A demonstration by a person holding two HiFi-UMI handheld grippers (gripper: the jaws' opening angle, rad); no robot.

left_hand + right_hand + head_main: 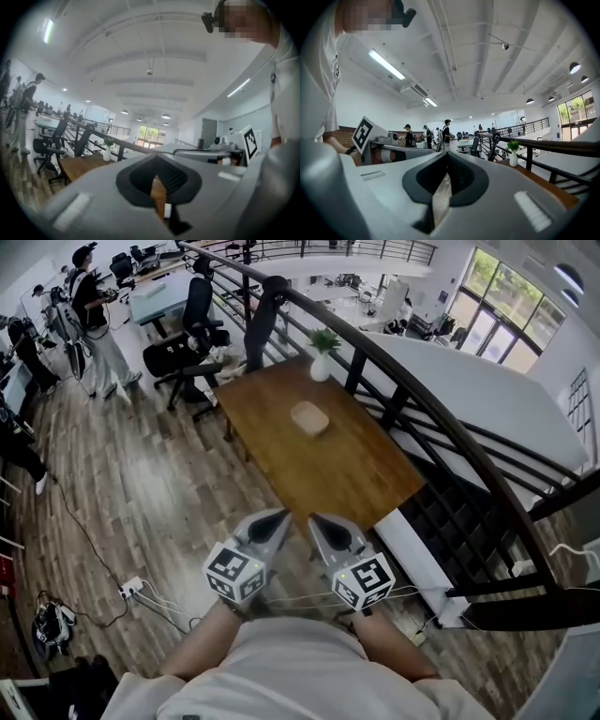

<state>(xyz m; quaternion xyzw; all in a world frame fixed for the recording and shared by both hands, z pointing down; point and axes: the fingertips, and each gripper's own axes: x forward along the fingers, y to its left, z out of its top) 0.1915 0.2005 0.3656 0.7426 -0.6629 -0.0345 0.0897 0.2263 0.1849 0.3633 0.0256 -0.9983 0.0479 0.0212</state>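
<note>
Both grippers are held close to my body, side by side and pointing forward and up. The left gripper (pixel 277 518) is shut with nothing between its jaws, and its grey jaws and black pads fill the left gripper view (pixel 156 174). To its right, the right gripper (pixel 319 522) is likewise shut and empty (pixel 447 174). Ahead of them stands a brown wooden table (pixel 356 470). A flat beige object (pixel 309 417) lies on it. A white vase with a green plant (pixel 322 363) stands at its far end (pixel 107 153) (pixel 513 157). Neither gripper touches anything.
A black railing (pixel 412 395) runs diagonally along the table's right side over a drop. Black office chairs (pixel 183 348) stand left of the table's far end. People (pixel 89 296) stand at the far left. A power strip with cables (pixel 132 588) lies on the wooden floor.
</note>
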